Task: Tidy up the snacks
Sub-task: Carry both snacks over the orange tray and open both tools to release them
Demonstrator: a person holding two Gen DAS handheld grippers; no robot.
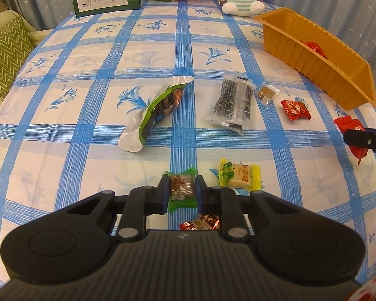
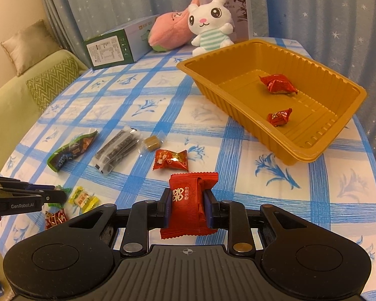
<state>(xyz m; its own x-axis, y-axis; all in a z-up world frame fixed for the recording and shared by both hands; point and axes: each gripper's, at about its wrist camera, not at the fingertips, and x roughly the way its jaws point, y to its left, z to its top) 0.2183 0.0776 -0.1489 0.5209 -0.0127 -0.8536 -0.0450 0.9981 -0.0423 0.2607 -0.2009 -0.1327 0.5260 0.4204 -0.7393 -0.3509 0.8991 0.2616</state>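
Tray (image 2: 310, 148): glossy ribbed gold plastic. Red packet (image 2: 190, 200): shiny smooth film. Tablecloth (image 2: 238, 175): matt cloth. Rabbit toy (image 2: 210, 25): soft plush. Right gripper (image 2: 187, 209): matt black plastic.

The left claw (image 1: 182, 190) is gripping a green-wrapped candy (image 1: 182, 191) between its two fingers, low over the table (image 1: 87, 135). The right claw (image 2: 188, 208) is pinching a red snack packet (image 2: 191, 205) between its pads, held above the table, level and pointing forward.

Pretty warm, yellowish indoor light, evenly bright with only soft shadows. Heavy fisheye bend curves the blue-checked cloth worktop (image 1: 137, 57) at the edges, corners go dark, slightly soft focus overall.
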